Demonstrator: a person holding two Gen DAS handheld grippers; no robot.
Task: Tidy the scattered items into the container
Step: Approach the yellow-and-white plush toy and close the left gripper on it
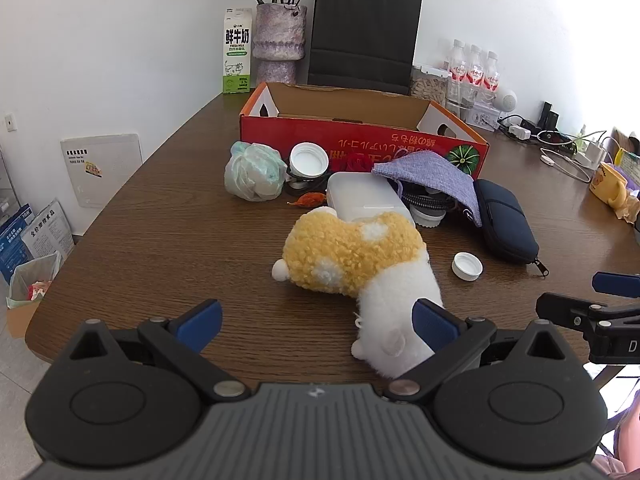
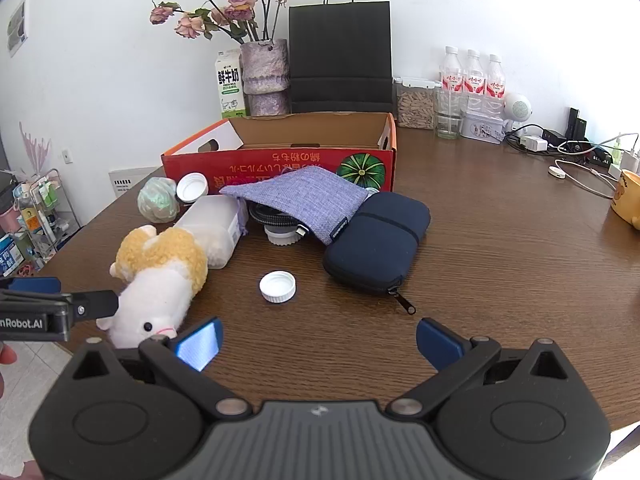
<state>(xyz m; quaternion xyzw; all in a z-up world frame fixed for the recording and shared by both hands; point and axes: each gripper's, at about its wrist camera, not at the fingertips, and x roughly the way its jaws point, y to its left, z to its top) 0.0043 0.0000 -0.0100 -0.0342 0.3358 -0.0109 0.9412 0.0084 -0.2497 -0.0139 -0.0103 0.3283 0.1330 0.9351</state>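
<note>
A yellow and white plush toy (image 1: 356,264) (image 2: 160,276) lies on the brown table, its white head beside the right finger of my open left gripper (image 1: 318,324); the pads do not press on it. My right gripper (image 2: 318,342) stands open over bare wood. Just ahead of it lie a white cap (image 2: 277,287) and a navy zip case (image 2: 376,240). Behind them are a purple pouch (image 2: 296,200), a translucent plastic box (image 2: 212,228), a balled plastic bag (image 2: 158,200) and a white-lidded jar (image 2: 192,188). The red cardboard box (image 2: 280,160) (image 1: 360,136) stands open behind the pile.
Behind the box stand a black paper bag (image 2: 340,52), a flower vase (image 2: 264,76) and a milk carton (image 2: 230,84). Water bottles (image 2: 472,76), cables (image 2: 580,152) and a yellow mug (image 2: 628,200) fill the far right. The table's edge (image 1: 80,248) curves along the left.
</note>
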